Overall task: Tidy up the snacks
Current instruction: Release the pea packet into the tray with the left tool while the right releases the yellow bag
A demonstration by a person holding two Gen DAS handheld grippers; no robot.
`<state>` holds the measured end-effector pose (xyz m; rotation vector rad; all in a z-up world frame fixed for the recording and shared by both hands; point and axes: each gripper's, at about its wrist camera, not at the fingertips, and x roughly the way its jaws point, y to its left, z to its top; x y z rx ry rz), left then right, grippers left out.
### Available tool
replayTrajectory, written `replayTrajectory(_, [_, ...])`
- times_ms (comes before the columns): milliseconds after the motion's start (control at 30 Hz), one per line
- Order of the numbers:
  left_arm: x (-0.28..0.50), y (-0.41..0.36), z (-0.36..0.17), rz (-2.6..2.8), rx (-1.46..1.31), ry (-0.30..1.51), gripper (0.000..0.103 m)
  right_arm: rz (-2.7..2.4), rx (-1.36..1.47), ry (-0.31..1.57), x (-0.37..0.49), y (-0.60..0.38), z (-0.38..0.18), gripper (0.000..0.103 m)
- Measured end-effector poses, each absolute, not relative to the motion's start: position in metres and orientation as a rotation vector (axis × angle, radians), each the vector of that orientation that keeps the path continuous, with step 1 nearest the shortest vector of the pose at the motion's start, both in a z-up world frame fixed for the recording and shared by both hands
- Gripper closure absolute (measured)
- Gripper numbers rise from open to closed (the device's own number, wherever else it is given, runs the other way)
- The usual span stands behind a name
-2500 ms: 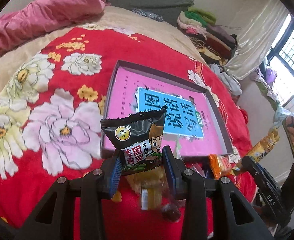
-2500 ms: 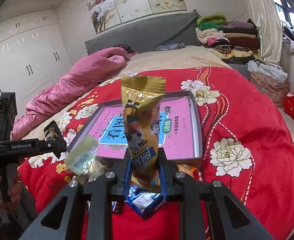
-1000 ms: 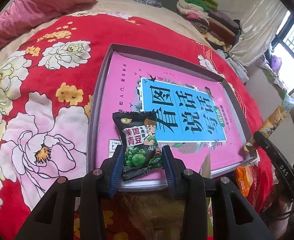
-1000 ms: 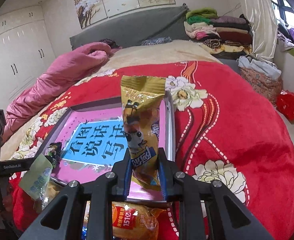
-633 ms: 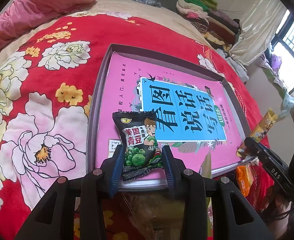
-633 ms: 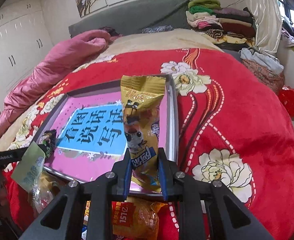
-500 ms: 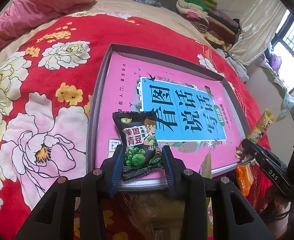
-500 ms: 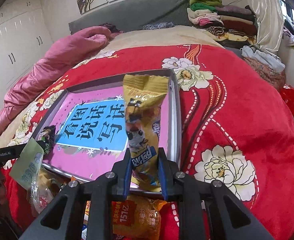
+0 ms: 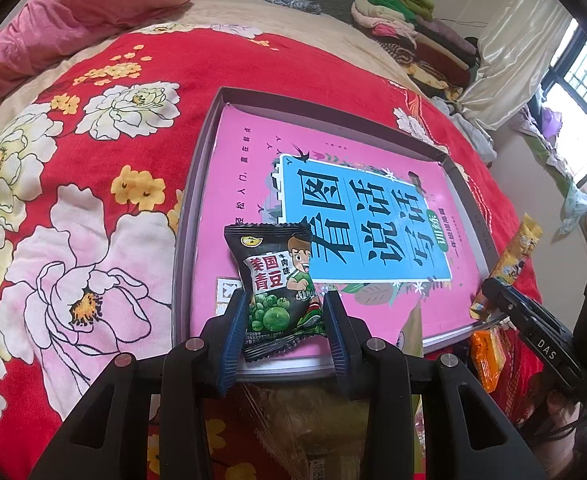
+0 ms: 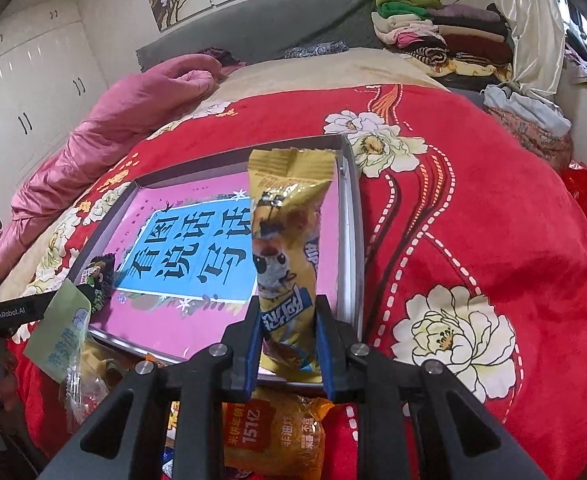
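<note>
A shallow grey tray point(image 9: 197, 184) lined with a pink and blue book cover lies on the red flowered bedspread. My left gripper point(image 9: 284, 332) is shut on a black green-pea snack packet point(image 9: 278, 284), held over the tray's near left corner. My right gripper point(image 10: 287, 344) is shut on a long yellow snack packet point(image 10: 287, 236), held upright over the tray's point(image 10: 351, 216) near right edge. The right gripper and its yellow packet point(image 9: 513, 264) also show at the right in the left wrist view. The left gripper's packet point(image 10: 97, 276) shows at the left in the right wrist view.
A heap of loose snacks lies on the bedspread at the tray's near edge: an orange packet point(image 10: 277, 436), a pale green packet point(image 10: 59, 332), an orange packet point(image 9: 487, 356). A pink quilt point(image 9: 81, 12) and folded clothes point(image 10: 433, 28) lie farther back.
Both grippers have moved forward from the snack heap to the tray with their packets. In the last half second the right gripper came down closer to the tray's edge.
</note>
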<state>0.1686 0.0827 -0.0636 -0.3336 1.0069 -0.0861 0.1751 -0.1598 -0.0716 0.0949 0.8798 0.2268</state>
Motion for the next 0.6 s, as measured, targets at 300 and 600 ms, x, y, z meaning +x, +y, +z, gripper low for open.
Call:
replayTrajectory(300, [0.1688, 0.0817, -0.0622, -0.091, -0.332, 1.006, 0.063, 0.230, 0.103, 0.881, 0.1750, -0.1605, -0.0703, 0.076])
replayTrajectory(600, [0.1671, 0.0843, -0.0582, -0.089, -0.340, 0.997, 0.053, 0.241, 0.099, 0.873, 0.1720, -0.1570, -0.0680, 0.068])
